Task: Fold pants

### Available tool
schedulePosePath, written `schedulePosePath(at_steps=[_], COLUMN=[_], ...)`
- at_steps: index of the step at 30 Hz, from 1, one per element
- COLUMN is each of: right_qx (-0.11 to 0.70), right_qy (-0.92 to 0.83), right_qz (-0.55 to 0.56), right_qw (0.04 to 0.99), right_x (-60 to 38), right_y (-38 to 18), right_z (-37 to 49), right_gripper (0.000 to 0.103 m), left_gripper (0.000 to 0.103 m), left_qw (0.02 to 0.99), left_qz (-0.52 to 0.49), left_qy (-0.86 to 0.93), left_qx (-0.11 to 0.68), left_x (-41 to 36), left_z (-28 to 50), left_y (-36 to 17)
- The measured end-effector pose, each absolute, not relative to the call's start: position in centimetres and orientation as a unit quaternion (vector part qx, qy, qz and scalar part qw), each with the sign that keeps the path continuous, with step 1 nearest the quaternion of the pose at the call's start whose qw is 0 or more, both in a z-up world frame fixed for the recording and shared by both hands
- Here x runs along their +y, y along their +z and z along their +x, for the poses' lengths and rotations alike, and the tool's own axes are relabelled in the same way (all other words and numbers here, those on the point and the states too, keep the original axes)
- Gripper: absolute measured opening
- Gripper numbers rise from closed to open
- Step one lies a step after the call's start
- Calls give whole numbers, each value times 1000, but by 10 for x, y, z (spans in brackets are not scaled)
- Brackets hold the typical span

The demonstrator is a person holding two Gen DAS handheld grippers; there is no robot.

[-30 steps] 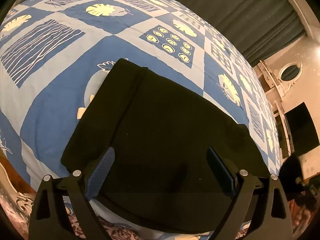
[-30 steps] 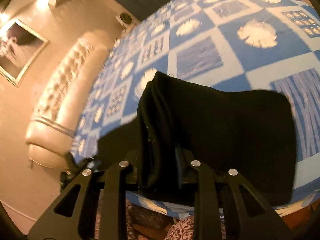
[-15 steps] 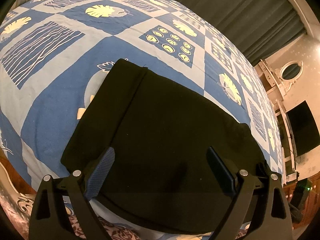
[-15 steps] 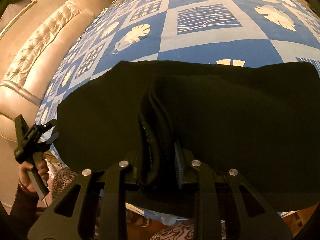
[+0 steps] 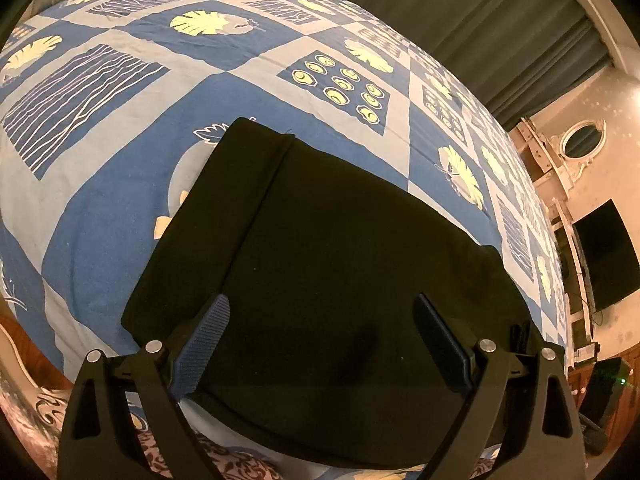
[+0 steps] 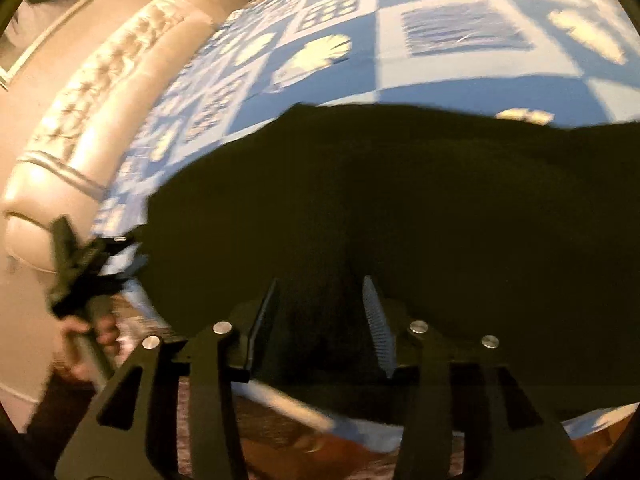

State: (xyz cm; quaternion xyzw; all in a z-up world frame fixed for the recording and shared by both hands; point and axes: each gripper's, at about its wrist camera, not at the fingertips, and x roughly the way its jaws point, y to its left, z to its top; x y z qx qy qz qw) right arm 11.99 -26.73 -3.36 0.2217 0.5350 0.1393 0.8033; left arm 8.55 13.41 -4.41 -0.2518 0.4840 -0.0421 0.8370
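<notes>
The black pants lie folded into a flat rectangle on the blue patterned bedspread, near the bed's front edge. My left gripper is open and empty, its blue pads just above the pants' near part. In the right wrist view the pants fill the middle. My right gripper is open over their near edge with nothing between its fingers. The left gripper, held in a hand, shows at the left in the right wrist view. This view is blurred by motion.
A cream tufted headboard runs along the bed's left side in the right wrist view. Dark curtains hang beyond the bed. A dark screen and a cabinet stand at the right. A patterned bed skirt hangs below the front edge.
My right gripper has opened and let go of the pants fold that it held. The fold now lies flat. My left gripper has stayed open and nearly still.
</notes>
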Motion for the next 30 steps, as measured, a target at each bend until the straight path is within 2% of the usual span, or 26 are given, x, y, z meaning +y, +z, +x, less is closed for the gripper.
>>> schedulePosePath(at_steps=[7, 11, 17, 22, 25, 26, 30], right_qx=[494, 447, 464, 465, 460, 465, 459], right_qy=[204, 143, 38, 52, 57, 47, 45], right_qz=[309, 332, 407, 455, 464, 462, 476], right_qw=[787, 818, 786, 758, 755, 754, 749], right_x=[-307, -397, -515, -535, -536, -537, -541], right_y=[7, 32, -14, -53, -67, -72, -80], right_z=[117, 112, 107, 122, 132, 134, 131], right_gripper=[57, 66, 68, 68, 30, 26, 25], left_gripper=[92, 92, 92, 92, 92, 92, 92], left_qw=[837, 838, 840, 845, 847, 847, 847], left_qz=[-254, -249, -243, -226, -219, -218, -218], left_qy=[-43, -43, -42, -40, -41, -41, -41], left_qx=[483, 484, 483, 483, 483, 483, 483], left_x=[134, 133, 131, 127, 126, 125, 125], left_z=[85, 85, 85, 85, 84, 84, 84], left_y=[-44, -44, -44, -45, -45, -45, -46])
